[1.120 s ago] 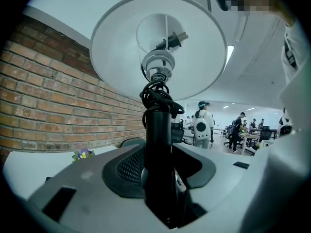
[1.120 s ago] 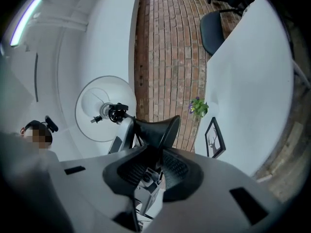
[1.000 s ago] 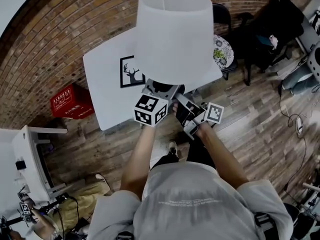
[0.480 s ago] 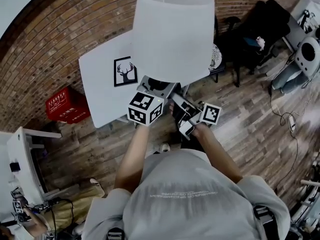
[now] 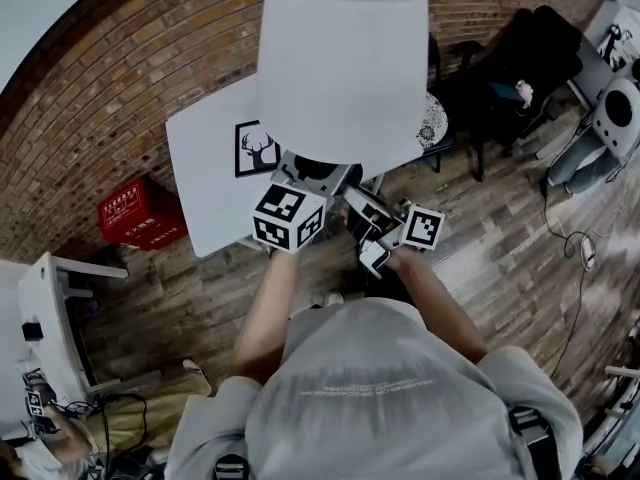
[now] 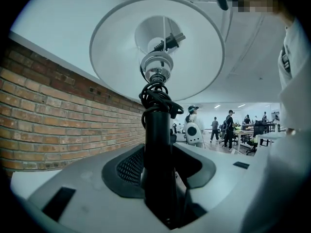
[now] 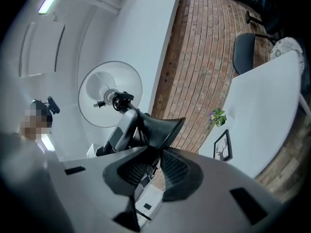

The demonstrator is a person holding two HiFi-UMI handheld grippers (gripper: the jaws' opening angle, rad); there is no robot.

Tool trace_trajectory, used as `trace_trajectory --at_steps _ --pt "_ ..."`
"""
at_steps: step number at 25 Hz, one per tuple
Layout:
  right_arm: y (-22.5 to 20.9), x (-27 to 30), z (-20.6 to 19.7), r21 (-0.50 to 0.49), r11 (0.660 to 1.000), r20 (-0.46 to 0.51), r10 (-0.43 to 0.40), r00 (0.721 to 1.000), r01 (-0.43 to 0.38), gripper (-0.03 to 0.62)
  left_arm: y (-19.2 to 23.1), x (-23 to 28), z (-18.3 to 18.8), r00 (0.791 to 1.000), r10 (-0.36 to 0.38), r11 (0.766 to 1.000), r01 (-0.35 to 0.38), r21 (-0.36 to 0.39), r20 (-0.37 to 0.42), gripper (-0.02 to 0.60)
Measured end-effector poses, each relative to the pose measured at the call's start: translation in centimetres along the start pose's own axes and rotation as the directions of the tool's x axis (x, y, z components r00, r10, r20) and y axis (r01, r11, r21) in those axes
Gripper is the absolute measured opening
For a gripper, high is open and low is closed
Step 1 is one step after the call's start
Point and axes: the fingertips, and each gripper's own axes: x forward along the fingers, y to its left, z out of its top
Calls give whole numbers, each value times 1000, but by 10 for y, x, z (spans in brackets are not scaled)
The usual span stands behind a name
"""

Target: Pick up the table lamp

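- i'm watching the table lamp (image 5: 341,78) coming a touch higher and nearer the head camera than a second ago. its shade (image 6: 199,57) is now filling more of the top of the head view and running off the upper edge.
- the white counter (image 5: 205,173) with the deer picture (image 5: 258,148) is only drifting slightly beneath it. both claws are keeping almost the same spot in the head view, so i'm judging the lift is levelling off, not still climbing fast.
- the left claw (image 6: 158,178) is staying clamped on the black stem (image 6: 158,140), with its jaws pressing in from both sides just under the wound cord (image 6: 156,98).
- the right claw (image 7: 150,171) is pinching what looks like the thin edge of the black flared base (image 7: 156,127), its jaws nearly together on it.
- the lamp is hanging upright in the air between the two claws, clear of the counter and over its near edge and the wooden floor. i'm seeing no part of it touching the counter.
- i'm treating the pick-up as essentially done, so what's left is holding it steady.
- i'm minding the big shade up top, which is likely making the lamp top-heavy, and the plug (image 6: 171,39) sitting loose inside the shade, which could swing.
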Motion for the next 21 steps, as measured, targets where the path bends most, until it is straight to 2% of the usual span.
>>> trace_trajectory --at_steps 21 --pt "1 3 -5 -34 999 -27 -3 1000 2 78 1 -6 -3 1000 6 1000 -6 10 11 178"
